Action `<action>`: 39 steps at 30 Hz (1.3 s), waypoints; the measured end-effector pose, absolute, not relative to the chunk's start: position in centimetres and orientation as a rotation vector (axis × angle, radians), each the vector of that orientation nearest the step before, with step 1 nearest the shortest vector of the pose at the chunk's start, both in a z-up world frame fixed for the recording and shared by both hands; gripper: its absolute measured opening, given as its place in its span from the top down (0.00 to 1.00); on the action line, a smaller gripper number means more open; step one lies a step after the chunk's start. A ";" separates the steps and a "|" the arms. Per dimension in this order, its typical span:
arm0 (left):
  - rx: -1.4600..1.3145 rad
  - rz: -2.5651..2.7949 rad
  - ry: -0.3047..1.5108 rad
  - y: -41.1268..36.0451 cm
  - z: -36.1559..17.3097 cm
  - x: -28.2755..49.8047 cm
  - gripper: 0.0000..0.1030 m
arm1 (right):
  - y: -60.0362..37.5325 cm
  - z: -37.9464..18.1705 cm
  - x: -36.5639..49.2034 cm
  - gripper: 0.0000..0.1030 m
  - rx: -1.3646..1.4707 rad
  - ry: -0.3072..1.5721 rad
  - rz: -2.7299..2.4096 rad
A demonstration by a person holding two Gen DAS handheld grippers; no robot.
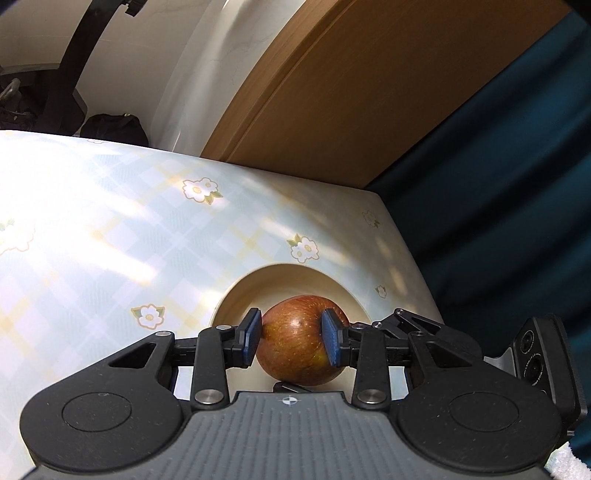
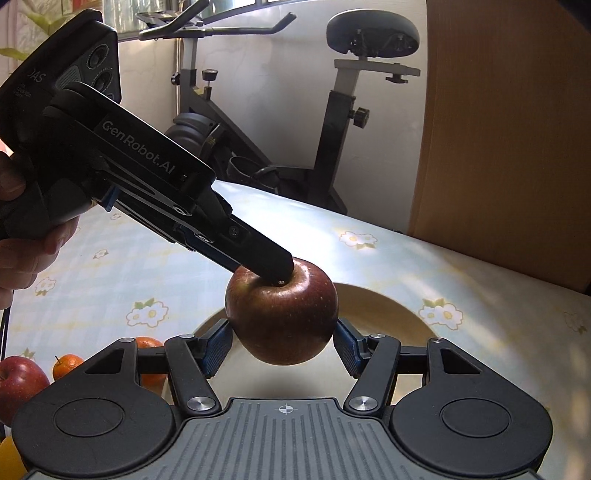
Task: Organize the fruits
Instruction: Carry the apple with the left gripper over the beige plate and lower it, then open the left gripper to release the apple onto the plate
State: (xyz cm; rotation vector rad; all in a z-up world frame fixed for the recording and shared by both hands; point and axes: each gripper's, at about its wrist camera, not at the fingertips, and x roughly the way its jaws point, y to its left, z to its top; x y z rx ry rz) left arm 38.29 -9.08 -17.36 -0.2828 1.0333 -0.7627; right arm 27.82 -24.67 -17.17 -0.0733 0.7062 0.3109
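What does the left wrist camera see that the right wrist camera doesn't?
Only the left wrist view: a dark blue curtain on the right.
Only the right wrist view: an exercise bike saddle, oranges and a second red apple at the left edge. A hand holds the left gripper, whose tip touches the top of the apple.
Both: a red apple clamped between blue pads, above a cream dish on a flowery tablecloth.
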 end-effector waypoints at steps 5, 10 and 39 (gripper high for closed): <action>-0.263 -0.732 1.044 -9.6 -17.9 39.7 0.63 | -25.1 -18.5 29.2 0.45 -0.053 0.716 0.320; -0.259 -0.709 1.036 -8.7 -17.7 39.9 0.63 | -25.0 -19.2 29.3 0.45 -0.051 0.714 0.326; -0.175 -0.589 0.884 -6.5 -14.3 35.2 0.49 | -25.3 -17.3 25.1 0.34 0.093 0.598 0.226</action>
